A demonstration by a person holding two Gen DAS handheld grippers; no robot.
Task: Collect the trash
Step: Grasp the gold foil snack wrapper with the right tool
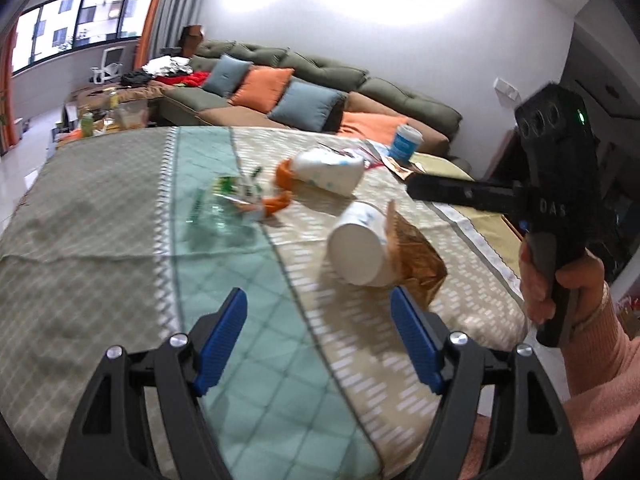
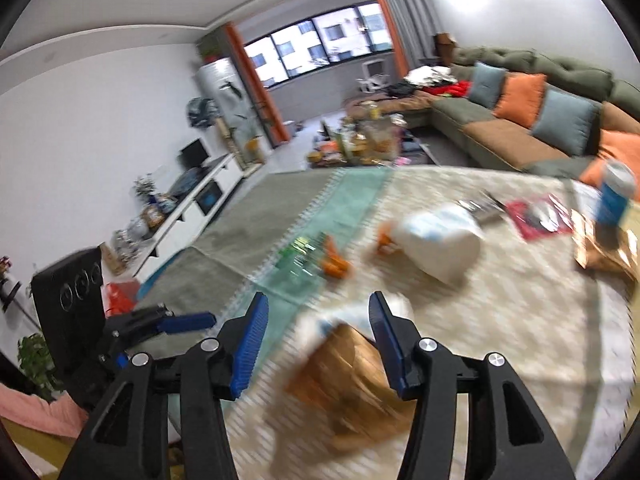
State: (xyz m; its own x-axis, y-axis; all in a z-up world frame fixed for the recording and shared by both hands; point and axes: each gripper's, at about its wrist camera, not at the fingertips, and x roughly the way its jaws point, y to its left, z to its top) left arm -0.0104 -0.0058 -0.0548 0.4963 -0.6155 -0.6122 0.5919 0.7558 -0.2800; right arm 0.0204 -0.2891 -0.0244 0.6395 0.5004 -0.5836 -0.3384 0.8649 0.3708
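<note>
Trash lies on the patterned tablecloth (image 1: 100,200). A white paper cup (image 1: 358,246) rests on its side against a crumpled brown wrapper (image 1: 418,258). Farther off are a tipped white container (image 1: 330,170), orange peel (image 1: 276,204), a clear plastic bag with green print (image 1: 224,204) and an upright blue cup (image 1: 404,142). My left gripper (image 1: 320,304) is open over the cloth, short of the paper cup, with nothing between its pads. My right gripper (image 2: 318,314) is open above the brown wrapper (image 2: 352,380) and the blurred paper cup (image 2: 396,308); its pads touch neither. A hand (image 1: 560,280) in a pink sleeve holds it.
A red wrapper (image 2: 536,216) and a brown packet (image 2: 604,252) lie at the table's far right. Behind the table stands a green and brown sofa (image 1: 320,76) with cushions. A cluttered low table (image 2: 368,136) and a white TV cabinet (image 2: 200,200) lie beyond.
</note>
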